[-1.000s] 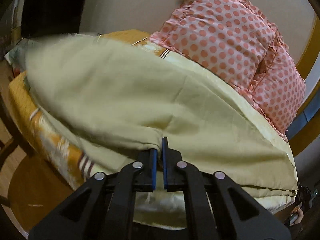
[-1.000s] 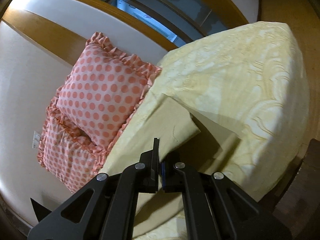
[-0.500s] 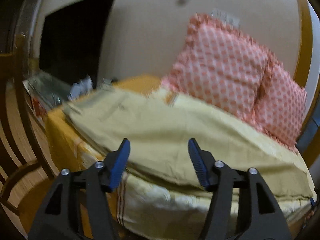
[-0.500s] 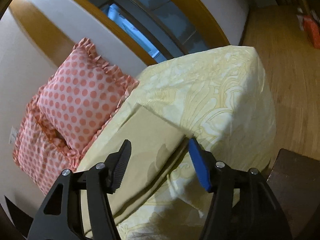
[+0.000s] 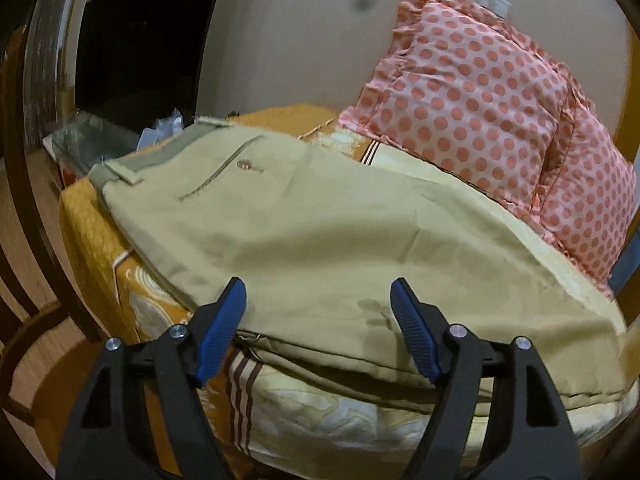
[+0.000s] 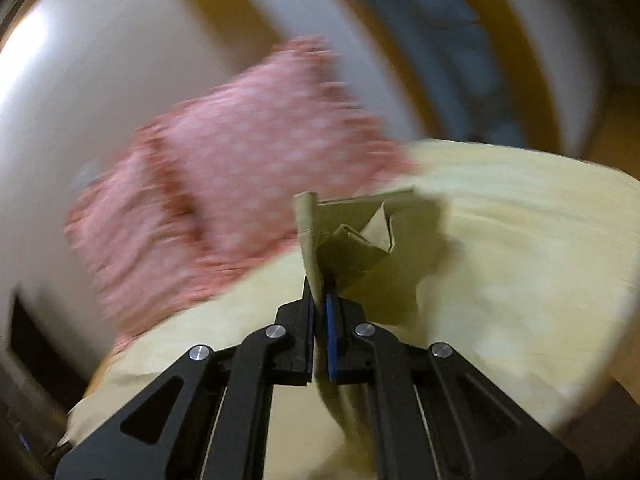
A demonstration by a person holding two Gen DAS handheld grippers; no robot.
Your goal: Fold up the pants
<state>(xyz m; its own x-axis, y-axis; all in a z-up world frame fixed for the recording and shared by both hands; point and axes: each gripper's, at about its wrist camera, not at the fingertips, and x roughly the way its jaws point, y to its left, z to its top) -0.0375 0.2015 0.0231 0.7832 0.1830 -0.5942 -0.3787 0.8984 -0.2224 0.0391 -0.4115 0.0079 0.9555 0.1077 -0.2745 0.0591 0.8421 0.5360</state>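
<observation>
The khaki pants (image 5: 320,240) lay flat across the bed, waistband and buttoned back pocket at the far left end, while one hem end (image 6: 344,236) stood bunched, pinched upright

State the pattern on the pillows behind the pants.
Pink pillows with darker coral polka dots, clearest in the left wrist view.

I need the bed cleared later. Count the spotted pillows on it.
2. The front pillow leans against the wall behind the pants; the second pillow sits to its right, partly overlapped. Others may be hidden.
</observation>
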